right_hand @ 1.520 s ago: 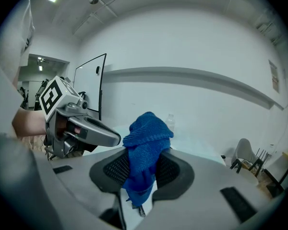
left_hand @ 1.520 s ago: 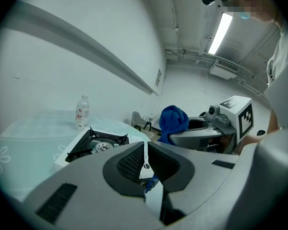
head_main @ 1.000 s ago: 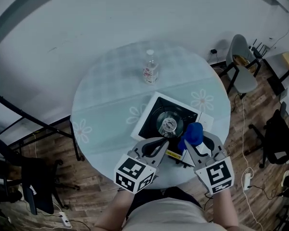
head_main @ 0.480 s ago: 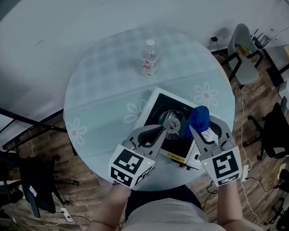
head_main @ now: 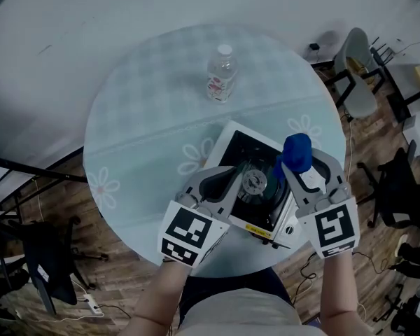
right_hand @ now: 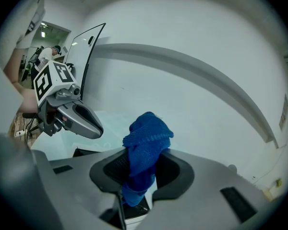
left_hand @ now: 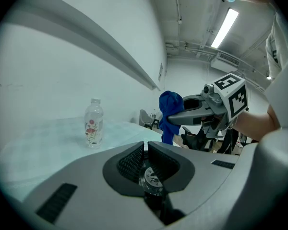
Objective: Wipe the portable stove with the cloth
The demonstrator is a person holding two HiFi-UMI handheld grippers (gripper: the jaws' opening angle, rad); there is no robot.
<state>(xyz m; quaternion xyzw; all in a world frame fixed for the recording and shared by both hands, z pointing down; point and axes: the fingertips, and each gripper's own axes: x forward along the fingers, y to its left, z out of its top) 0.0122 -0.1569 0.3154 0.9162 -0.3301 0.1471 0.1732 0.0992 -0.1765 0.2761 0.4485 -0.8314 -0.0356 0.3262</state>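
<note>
The portable stove (head_main: 225, 144), white with a black top and a round burner (head_main: 253, 182), sits near the front right of the round table (head_main: 126, 124). My right gripper (head_main: 295, 165) is shut on a bunched blue cloth (head_main: 297, 150), held above the stove's right side; the cloth (right_hand: 146, 143) hangs between and above its jaws. My left gripper (head_main: 231, 182) hovers over the stove's front left, jaws closed together with nothing in them (left_hand: 145, 150). From the left gripper view the cloth (left_hand: 169, 110) shows to the right, apart from it.
A clear water bottle (head_main: 222, 73) with a red label stands upright at the table's far middle, also in the left gripper view (left_hand: 93, 123). Chairs (head_main: 360, 82) and cables lie on the wooden floor to the right. A black frame (head_main: 35, 173) stands at the left.
Both grippers have moved farther out over the stove. The right gripper has carried the blue cloth away from me, toward the stove's far right side.
</note>
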